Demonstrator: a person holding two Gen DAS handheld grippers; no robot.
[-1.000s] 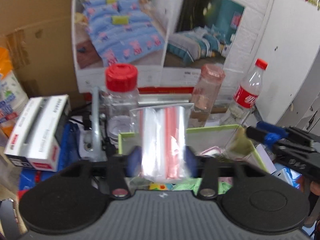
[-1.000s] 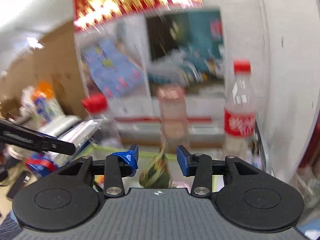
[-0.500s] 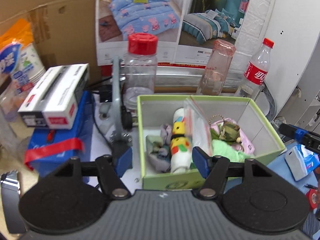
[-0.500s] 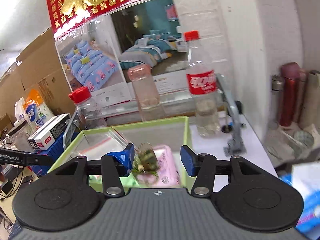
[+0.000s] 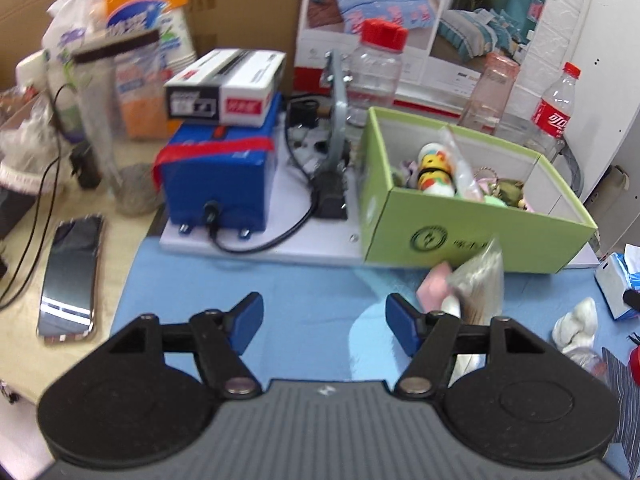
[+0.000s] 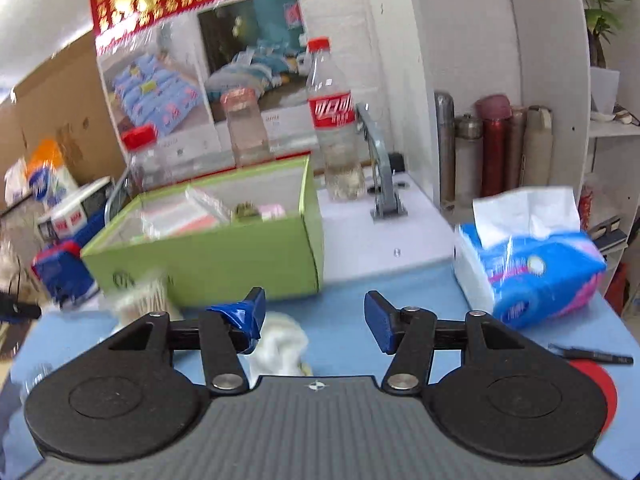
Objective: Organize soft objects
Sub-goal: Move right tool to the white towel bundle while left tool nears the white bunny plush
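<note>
My left gripper [image 5: 324,322] is spread wide and holds nothing, and my right gripper [image 6: 314,318] gapes empty too, its left finger just above a white sock [image 6: 280,346] on the blue mat [image 5: 304,296]. The green box [image 5: 472,232] holds a yellow-patterned roll [image 5: 434,176], a clear bag and small soft things. Half a second ago both grippers hovered at the box; now they have pulled back in front of it, beside a clear packet [image 5: 478,284].

Box [image 5: 472,236] behind mat [image 5: 304,304]; phone [image 5: 72,276] left of mat.

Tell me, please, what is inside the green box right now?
Inside the green box show a yellow-and-white rolled toy, a clear plastic bag, and a small olive trinket on something pink. Its near wall hides the bottom.
</note>
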